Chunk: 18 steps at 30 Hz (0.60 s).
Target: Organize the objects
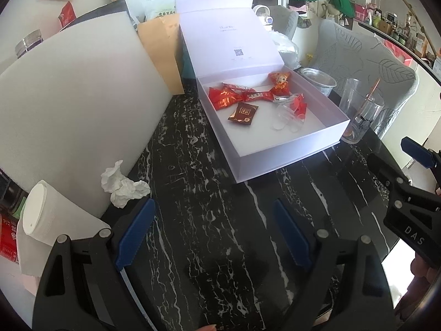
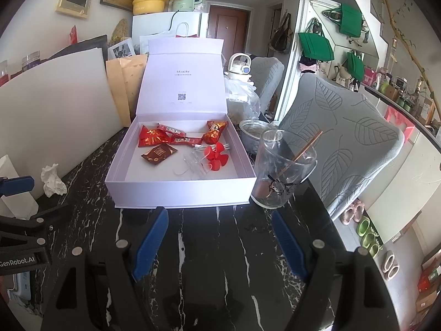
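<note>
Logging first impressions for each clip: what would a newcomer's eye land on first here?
The open white gift box in the middle of the black marble table, lid up, with red snack packets and a red flower-shaped piece inside. Right of it stands a clear glass holding a thin stick; left lies a crumpled tissue. Both grippers hang open, empty.

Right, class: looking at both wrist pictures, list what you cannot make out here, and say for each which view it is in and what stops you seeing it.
- Small print inside the box lid: right wrist view, too small to read.
- Clear plastic pieces in the box: left wrist view, transparent, shape unclear.
- Contents of the metal tin: right wrist view, hidden by its rim and the glass cup.
- Red packet: left wrist view, cut off by the picture's edge.
</note>
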Each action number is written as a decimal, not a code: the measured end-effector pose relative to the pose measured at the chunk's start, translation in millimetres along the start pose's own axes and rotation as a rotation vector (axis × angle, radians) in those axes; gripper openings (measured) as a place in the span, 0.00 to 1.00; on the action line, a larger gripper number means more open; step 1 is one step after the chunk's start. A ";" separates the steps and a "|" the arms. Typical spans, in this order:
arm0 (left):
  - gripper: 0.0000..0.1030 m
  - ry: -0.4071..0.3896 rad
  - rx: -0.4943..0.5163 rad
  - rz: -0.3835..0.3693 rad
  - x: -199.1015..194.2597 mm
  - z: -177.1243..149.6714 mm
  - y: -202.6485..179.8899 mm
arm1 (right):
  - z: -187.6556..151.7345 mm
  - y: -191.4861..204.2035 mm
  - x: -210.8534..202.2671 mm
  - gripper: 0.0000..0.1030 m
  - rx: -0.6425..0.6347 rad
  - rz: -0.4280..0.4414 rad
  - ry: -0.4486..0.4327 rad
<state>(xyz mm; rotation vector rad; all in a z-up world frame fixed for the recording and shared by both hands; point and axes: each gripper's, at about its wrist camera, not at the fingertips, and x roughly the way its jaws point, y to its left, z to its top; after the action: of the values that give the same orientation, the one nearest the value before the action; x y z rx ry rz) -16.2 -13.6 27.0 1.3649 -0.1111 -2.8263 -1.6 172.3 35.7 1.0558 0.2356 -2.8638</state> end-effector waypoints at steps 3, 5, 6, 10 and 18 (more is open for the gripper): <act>0.85 -0.003 0.007 -0.006 -2.0 1.5 -2.2 | 2.2 0.5 -1.5 0.76 -0.002 -0.001 -0.002; 0.85 -0.006 0.012 -0.004 -3.1 2.4 -3.3 | 3.8 0.2 -3.0 0.76 0.000 -0.002 -0.007; 0.85 -0.007 0.014 -0.002 -3.7 3.1 -3.7 | 4.5 0.2 -3.6 0.76 0.000 -0.003 -0.007; 0.85 -0.007 0.013 -0.006 -4.9 4.9 -3.3 | 6.1 0.4 -5.3 0.76 0.000 -0.001 -0.010; 0.85 -0.001 0.023 -0.007 -5.5 4.6 -5.4 | 5.2 0.5 -6.5 0.76 0.000 0.000 -0.007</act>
<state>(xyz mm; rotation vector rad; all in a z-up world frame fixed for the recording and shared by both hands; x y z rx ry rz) -16.2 -7.7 33.8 1.3713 -0.1389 -2.8401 0.1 171.0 43.8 1.0458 0.2346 -2.8672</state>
